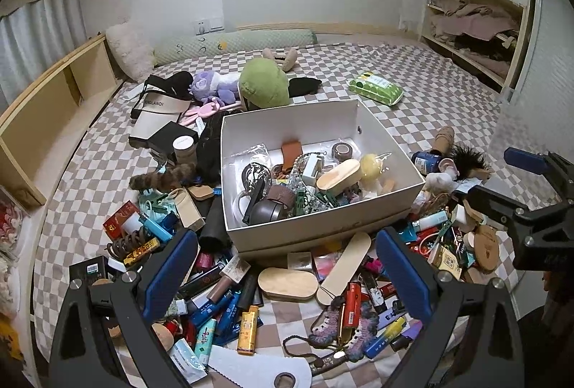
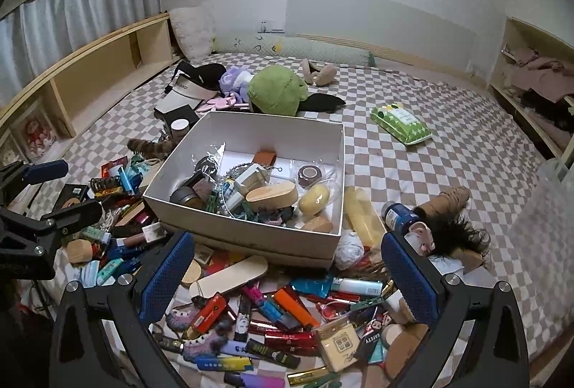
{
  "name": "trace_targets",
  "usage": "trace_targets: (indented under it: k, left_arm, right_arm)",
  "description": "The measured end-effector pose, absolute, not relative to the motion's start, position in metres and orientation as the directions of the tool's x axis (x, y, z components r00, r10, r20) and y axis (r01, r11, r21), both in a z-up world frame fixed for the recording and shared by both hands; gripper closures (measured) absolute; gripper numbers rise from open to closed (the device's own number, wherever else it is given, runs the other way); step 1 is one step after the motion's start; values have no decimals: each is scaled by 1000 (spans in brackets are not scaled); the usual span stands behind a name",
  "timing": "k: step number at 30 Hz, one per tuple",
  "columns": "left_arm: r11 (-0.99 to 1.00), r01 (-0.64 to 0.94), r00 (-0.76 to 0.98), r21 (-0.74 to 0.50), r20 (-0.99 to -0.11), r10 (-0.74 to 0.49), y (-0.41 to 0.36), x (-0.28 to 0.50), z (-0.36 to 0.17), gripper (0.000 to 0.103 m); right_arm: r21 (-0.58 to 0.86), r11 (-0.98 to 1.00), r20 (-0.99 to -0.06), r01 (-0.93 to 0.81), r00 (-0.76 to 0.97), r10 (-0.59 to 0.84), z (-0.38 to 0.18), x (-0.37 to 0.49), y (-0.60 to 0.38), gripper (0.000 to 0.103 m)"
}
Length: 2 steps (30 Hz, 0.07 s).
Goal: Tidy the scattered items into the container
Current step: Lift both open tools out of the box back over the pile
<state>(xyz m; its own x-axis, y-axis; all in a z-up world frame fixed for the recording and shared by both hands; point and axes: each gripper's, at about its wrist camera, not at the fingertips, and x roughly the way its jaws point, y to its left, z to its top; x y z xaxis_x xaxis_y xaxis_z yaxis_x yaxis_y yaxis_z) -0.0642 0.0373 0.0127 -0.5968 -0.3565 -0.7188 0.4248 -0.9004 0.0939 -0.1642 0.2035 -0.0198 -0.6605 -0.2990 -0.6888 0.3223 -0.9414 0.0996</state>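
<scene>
- Left tool: released, pads spread wide, nothing between; hovering over clutter just in front of white box.
- Right tool: released too, wide gap, empty; above lighter pile at box's near edge.
- Right tool also visible at right edge of left view; left tool at left edge of right view, apart from the pile.
- White box on checkered bed, open, part filled: wooden oval case, yellow round item, brown tape roll, dark round jar, bead chain, clips.
- Scattered items on bed around box's near side: yellow lighter, orange lighter, red tubes, blue tubes, mini wooden skateboard deck, second wooden oval case, knitted purple piece.
- Right of box: blue bottle, doll with black hair.
- Behind box: green plush, purple plush, visor cap.
- Green wipes pack well apart, far right on bed.
</scene>
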Motion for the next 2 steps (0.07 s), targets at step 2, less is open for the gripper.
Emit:
trace_targets:
  k: [2]
  left_arm:
    - [-897,427,-590,119,-714,-376,39,-64,12,3]
  right_arm:
    - [97,-942,-689,321,-662,-296,-20,-164,203,0]
